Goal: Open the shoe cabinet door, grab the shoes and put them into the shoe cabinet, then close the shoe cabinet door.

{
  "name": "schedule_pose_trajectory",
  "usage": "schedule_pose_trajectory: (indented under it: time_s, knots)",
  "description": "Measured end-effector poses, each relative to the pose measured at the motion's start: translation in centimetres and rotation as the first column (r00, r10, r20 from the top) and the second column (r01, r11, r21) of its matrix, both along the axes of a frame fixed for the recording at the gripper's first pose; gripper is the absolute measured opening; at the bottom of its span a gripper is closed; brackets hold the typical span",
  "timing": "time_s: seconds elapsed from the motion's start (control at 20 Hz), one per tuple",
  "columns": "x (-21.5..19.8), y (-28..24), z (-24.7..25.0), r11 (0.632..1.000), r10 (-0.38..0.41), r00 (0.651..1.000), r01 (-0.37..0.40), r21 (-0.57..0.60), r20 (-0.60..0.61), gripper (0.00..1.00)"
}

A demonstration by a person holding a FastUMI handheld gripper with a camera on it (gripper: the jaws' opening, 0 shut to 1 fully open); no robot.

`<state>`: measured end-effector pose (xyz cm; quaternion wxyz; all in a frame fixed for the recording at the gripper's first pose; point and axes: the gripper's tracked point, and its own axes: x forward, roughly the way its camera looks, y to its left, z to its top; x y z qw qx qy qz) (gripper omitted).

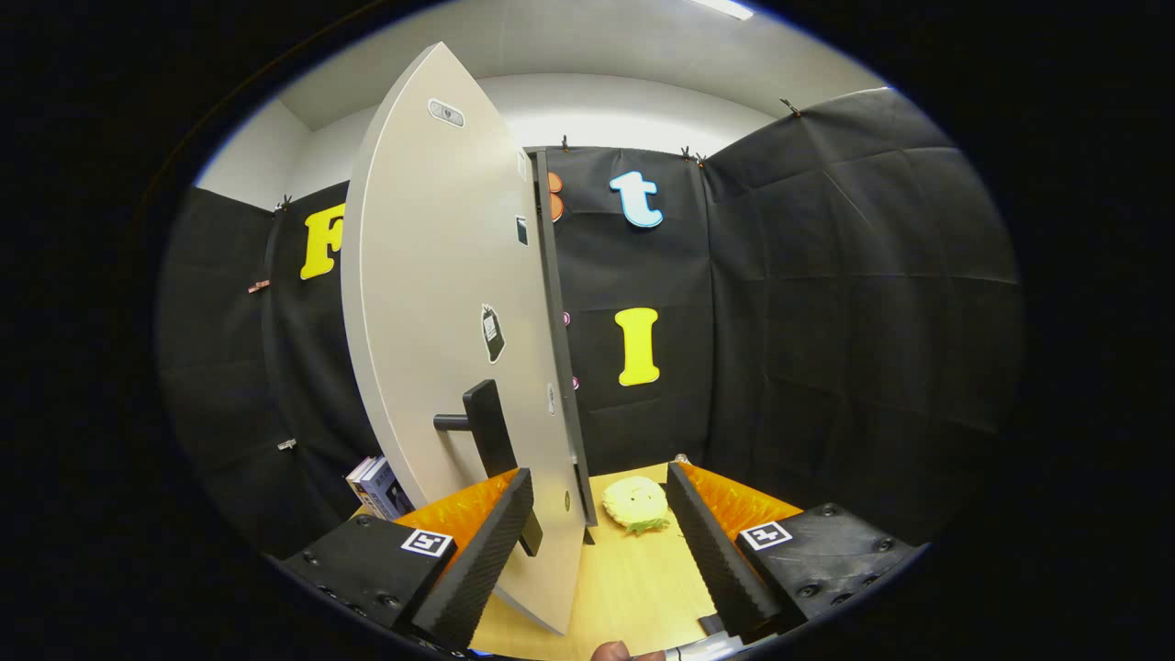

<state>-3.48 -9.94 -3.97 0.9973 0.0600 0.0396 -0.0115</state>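
The pale grey shoe cabinet door (441, 303) stands swung out, its edge pointing toward me, with a dark bar handle (486, 431) low on its face. My gripper (597, 542) is open, and the door's lower edge passes between its fingers, close to the left finger (486, 542). The handle sits just above and behind that left finger. The right finger (711, 542) touches nothing. A yellow-green shoe-like object (635, 502) lies on the wooden table (633, 588) just ahead of the fingers, right of the door edge.
A stack of books (378, 487) stands behind the door to the left of the left finger. Black cloth walls close the booth on all sides. A fingertip of the person's hand (613, 652) shows below the fingers.
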Motion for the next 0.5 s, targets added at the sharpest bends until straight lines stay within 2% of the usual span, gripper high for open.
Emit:
schedule_pose_trajectory:
  time_s: [0.2,0.5]
  knots:
    - [0.6,3.8,-0.5,0.999,0.028,1.000,-0.028,0.036,0.002,0.97]
    - [2.4,10.4,-1.1,0.990,0.116,0.993,-0.116,0.079,0.003,0.98]
